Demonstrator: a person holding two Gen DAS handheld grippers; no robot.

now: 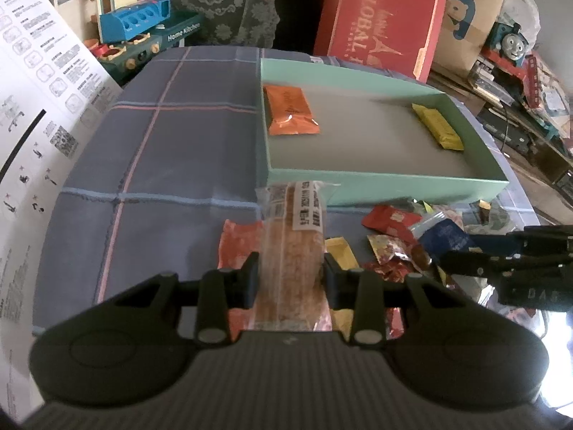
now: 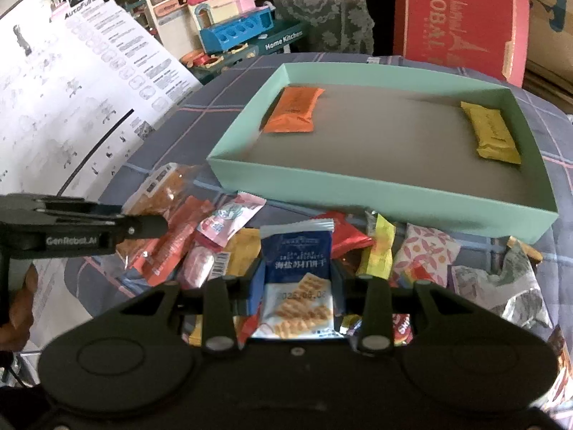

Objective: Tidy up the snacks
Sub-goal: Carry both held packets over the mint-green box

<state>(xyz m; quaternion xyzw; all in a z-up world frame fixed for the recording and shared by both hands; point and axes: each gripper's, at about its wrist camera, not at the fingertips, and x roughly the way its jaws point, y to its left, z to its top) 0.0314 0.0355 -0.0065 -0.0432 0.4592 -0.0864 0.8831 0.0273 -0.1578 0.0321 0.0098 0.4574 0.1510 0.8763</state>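
Note:
My left gripper (image 1: 290,273) is shut on a clear packet of brown crisp snack (image 1: 292,247), held just in front of the mint-green box (image 1: 386,181). My right gripper (image 2: 298,279) is shut on a blue cracker packet (image 2: 297,268), lifted over the snack pile (image 2: 422,254). The box (image 2: 376,193) holds an orange packet (image 2: 295,109) at its left end and a yellow packet (image 2: 492,134) at its right end. In the left wrist view these are the orange packet (image 1: 290,109) and the yellow packet (image 1: 438,127). The right gripper's body (image 1: 508,261) shows at that view's right edge.
Loose snack packets (image 1: 394,236) lie on the plaid cloth (image 1: 161,143) in front of the box. A white instruction sheet (image 2: 71,107) leans at the left. Toy kitchen sets (image 1: 136,25), a red carton (image 1: 379,21) and a toy train (image 1: 512,41) crowd the far side.

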